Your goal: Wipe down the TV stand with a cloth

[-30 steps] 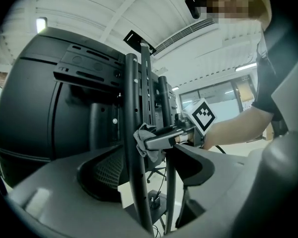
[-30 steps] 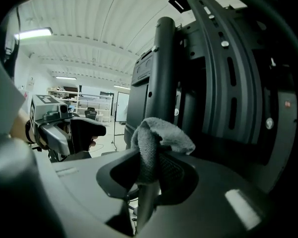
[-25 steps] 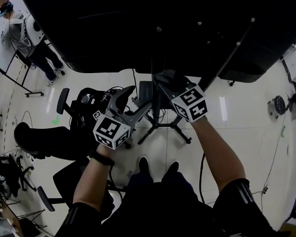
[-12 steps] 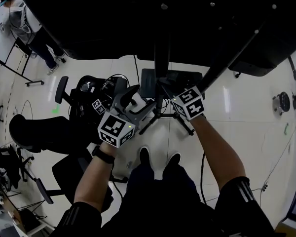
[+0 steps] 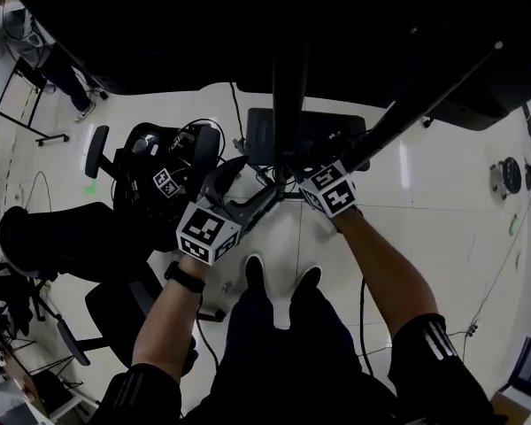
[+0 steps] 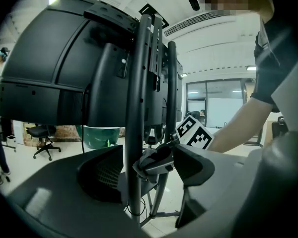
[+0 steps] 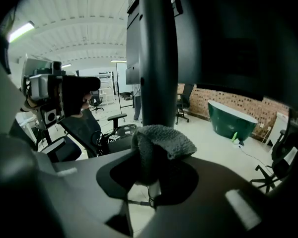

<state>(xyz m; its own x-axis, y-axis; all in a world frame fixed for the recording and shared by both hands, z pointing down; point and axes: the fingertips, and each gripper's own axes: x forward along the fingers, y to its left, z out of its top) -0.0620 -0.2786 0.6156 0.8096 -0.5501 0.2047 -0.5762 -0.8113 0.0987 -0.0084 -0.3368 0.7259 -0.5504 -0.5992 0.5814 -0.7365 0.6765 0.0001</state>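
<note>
Lowered since a second ago, the right gripper (image 7: 156,155) pinches the grey cloth (image 7: 164,135) at the black pole (image 7: 159,58) of the TV stand (image 5: 305,138). Left of it, the left gripper (image 6: 149,182) has its jaws spread (pole showing between them), gripping nothing.

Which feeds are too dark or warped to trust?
Head view: black TV back is lost in shadow against bright white floor. Left gripper view: fisheye bows the black metal stand pole, corners black. Right gripper view: grey knitted cloth sharp, pole behind silhouetted.
</note>
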